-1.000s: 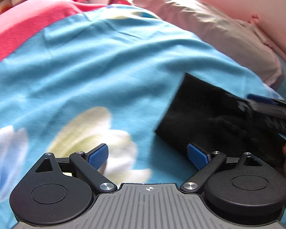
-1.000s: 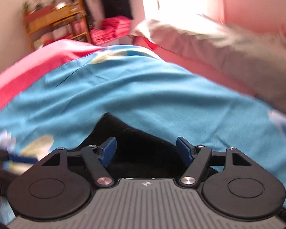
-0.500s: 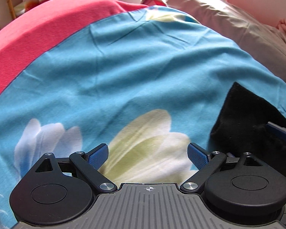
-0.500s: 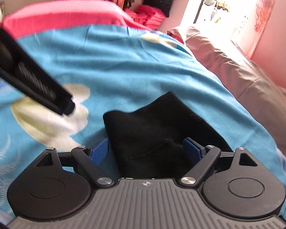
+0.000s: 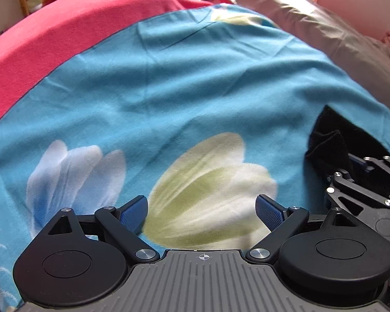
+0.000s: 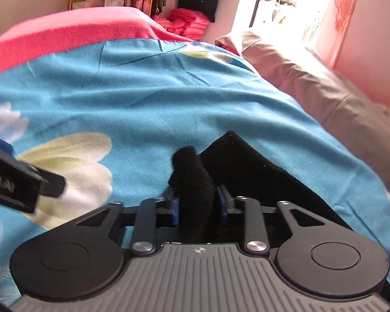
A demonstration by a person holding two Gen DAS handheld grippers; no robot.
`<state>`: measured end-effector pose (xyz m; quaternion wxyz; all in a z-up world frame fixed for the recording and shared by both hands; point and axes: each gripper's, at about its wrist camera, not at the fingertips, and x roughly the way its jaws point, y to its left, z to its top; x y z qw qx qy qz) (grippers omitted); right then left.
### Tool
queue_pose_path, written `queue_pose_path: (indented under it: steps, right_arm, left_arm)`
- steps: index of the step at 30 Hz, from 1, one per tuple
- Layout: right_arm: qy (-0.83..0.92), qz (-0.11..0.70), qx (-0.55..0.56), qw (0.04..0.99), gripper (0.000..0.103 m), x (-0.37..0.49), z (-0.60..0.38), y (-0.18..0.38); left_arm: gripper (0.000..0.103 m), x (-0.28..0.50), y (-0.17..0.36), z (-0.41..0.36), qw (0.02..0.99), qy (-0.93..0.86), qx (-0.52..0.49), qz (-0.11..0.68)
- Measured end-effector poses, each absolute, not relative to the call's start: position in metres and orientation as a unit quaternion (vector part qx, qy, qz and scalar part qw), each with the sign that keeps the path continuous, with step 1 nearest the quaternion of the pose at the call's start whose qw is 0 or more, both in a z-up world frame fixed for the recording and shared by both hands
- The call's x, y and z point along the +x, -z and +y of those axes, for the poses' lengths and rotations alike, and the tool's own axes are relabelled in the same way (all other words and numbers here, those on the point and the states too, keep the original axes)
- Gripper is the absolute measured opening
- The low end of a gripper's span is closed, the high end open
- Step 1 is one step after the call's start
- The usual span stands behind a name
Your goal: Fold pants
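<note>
Pants point(image 6: 195, 182) fold pinched in right tool point(image 6: 198, 204); left tool point(image 5: 201, 208) spread wide, empty.

A bed point(image 5: 169, 83) carries everything here, spread with a turquoise sheet point(image 6: 148, 104) printed with large flowers: a pale yellow-green one point(image 5: 208, 179) near the middle and a white-blue one point(image 5: 72, 166) to its left. A pink blanket point(image 5: 52, 33) lies along the far left edge of the sheet. A beige pillow point(image 6: 325, 91) rests at the far right, touching the sheet's edge. Black pants point(image 6: 247, 161) lie on the sheet at the near right, mostly flat, with one bunched fold point(image 6: 192, 179) raised off the surface.
</note>
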<state>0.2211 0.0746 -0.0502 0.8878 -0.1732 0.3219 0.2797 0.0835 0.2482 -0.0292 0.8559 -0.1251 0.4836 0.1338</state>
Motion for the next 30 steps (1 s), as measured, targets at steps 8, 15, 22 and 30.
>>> queue_pose_path:
  steps: [8,15,22,30]
  right_arm:
    - [-0.314,0.356,0.023,0.88,0.021,0.254,-0.01,-0.023]
    - [-0.293,0.325,0.127,0.89,0.02,0.249,-0.124,-0.074]
    - [-0.185,0.282,0.201,0.92,0.019,0.2,-0.268,-0.087]
    - [0.018,0.387,0.248,0.888,0.02,0.142,-0.378,0.018]
  left_arm:
    - [0.103,0.098,0.005,0.162,0.885,0.065,-0.102,0.449]
    - [0.103,0.122,0.015,0.039,0.871,0.179,-0.066,0.453]
    - [0.103,0.118,0.009,-0.046,0.844,0.294,-0.038,0.447]
    - [0.103,0.113,-0.001,-0.076,0.831,0.317,0.016,0.457]
